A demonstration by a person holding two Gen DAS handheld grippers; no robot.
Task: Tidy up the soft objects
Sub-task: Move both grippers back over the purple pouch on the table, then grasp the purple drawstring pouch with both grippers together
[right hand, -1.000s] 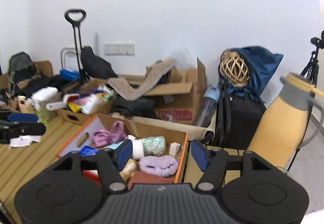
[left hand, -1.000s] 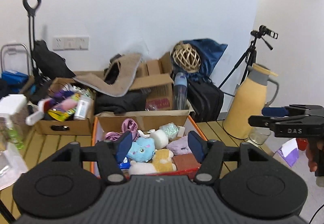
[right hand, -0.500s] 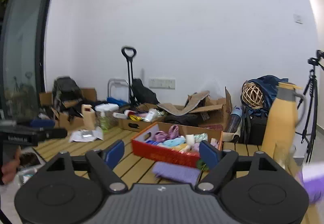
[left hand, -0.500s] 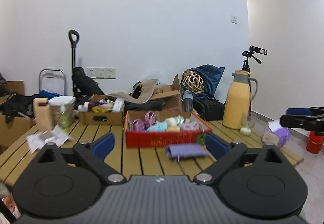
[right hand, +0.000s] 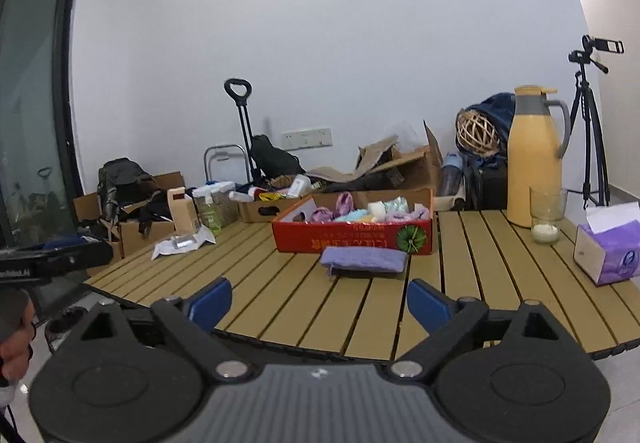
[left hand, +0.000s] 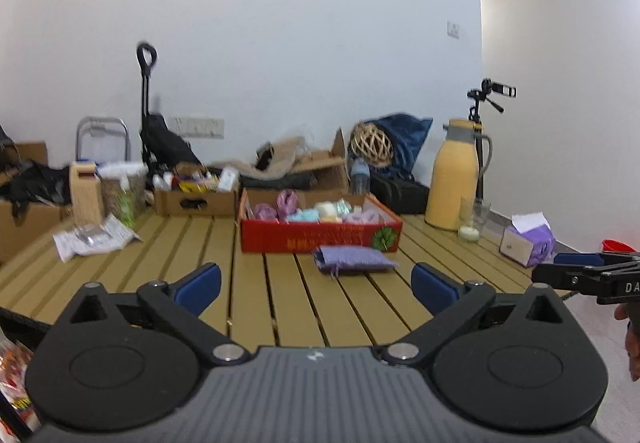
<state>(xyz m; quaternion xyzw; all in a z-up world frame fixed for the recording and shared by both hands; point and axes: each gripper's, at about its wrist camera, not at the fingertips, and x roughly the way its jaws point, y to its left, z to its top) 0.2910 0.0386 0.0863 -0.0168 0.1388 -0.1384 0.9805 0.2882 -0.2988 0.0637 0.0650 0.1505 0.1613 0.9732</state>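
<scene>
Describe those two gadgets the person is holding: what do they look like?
Both are black plastic tools. The left gripper and the right gripper each have a ribbed grey body, two round discs, angular black arms with silver pivots and blue pads. White lettering marks their sides.

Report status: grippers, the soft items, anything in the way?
Left gripper opening, empty. Right gripper opening, empty. Purple cloth flat on table, in front of the red box of soft items. Path to cloth clear.
</scene>
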